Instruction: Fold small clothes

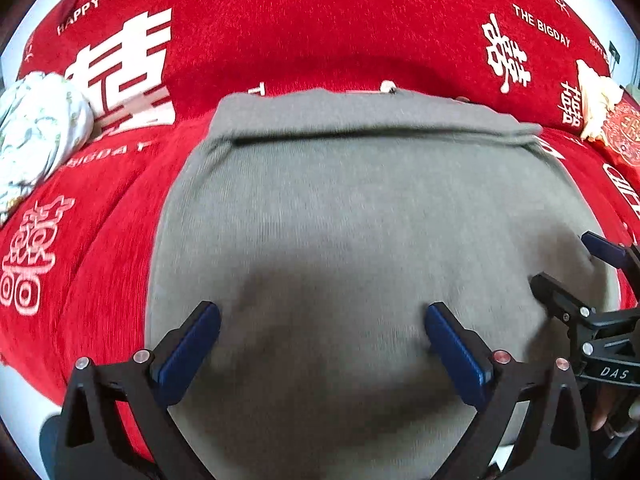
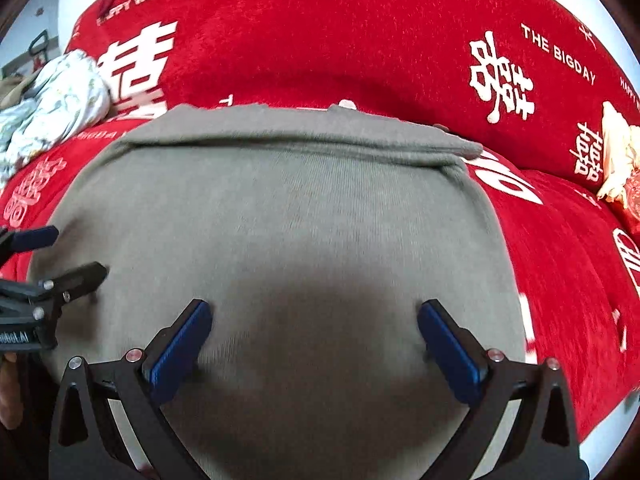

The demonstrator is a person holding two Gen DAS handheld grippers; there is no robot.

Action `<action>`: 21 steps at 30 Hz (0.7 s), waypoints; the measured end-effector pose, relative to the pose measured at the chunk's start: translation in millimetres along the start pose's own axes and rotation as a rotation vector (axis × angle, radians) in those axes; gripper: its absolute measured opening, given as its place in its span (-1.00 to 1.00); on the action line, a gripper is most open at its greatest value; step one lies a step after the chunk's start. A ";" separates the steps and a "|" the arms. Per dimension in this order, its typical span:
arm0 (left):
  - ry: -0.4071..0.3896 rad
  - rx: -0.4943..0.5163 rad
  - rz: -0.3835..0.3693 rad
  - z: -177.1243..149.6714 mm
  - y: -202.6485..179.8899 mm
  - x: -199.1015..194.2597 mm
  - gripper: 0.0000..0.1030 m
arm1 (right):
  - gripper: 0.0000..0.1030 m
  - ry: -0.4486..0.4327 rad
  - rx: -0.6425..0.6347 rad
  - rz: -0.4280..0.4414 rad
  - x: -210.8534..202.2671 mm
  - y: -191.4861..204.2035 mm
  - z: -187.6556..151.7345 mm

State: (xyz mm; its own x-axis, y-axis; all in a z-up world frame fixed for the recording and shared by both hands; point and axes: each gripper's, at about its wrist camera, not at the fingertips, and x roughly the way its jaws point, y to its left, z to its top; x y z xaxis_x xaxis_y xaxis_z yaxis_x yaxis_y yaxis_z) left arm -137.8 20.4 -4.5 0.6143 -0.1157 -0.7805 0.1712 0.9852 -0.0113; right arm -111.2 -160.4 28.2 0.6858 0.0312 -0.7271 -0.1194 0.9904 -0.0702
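Observation:
A grey knitted garment point(image 1: 360, 208) lies flat on the red cover, its far edge folded over into a band point(image 1: 360, 120). My left gripper point(image 1: 322, 320) hovers over the garment's near part, jaws wide open, nothing between the blue pads. My right gripper point(image 2: 314, 318) is also open and empty over the same garment point(image 2: 280, 208). In the left wrist view the right gripper point(image 1: 576, 260) shows at the right edge, open above the garment's right side. The left gripper point(image 2: 60, 252) appears at the left edge of the right wrist view.
A red cover with white lettering point(image 1: 300, 32) spreads over the seat and backrest. A crumpled pale floral cloth point(image 1: 36, 132) sits at the far left. A cream and red object point(image 1: 604, 112) rests at the far right. A hand point(image 2: 8, 392) shows at the lower left.

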 end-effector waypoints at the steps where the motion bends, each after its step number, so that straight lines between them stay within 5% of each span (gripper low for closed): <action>1: 0.001 -0.010 -0.006 -4.8 1.6 -3.1 0.99 | 1.00 0.004 -0.006 0.000 -3.2 -0.2 -5.1; 9: 0.129 0.055 0.008 -37.9 -5.8 -11.3 0.99 | 1.00 0.131 -0.086 -0.006 -21.9 2.4 -39.9; 15: 0.187 -0.151 0.008 -54.6 44.7 -20.1 0.99 | 1.00 0.186 0.055 -0.019 -40.9 -30.7 -62.4; 17: 0.262 -0.240 0.012 -63.8 63.0 -6.6 0.98 | 1.00 0.225 0.116 -0.065 -38.6 -45.2 -69.7; 21: 0.349 -0.313 -0.091 -70.3 71.6 15.1 0.99 | 1.00 0.335 0.221 -0.051 -19.2 -62.6 -77.9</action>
State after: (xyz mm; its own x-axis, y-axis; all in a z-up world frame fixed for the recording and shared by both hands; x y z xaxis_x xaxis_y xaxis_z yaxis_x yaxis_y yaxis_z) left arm -170.4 98.1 -61.0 0.3029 -0.2063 -0.9304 -0.0615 0.9700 -0.2351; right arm -172.8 -233.5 -6.6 0.4109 -0.0287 -0.9112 0.0908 0.9958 0.0096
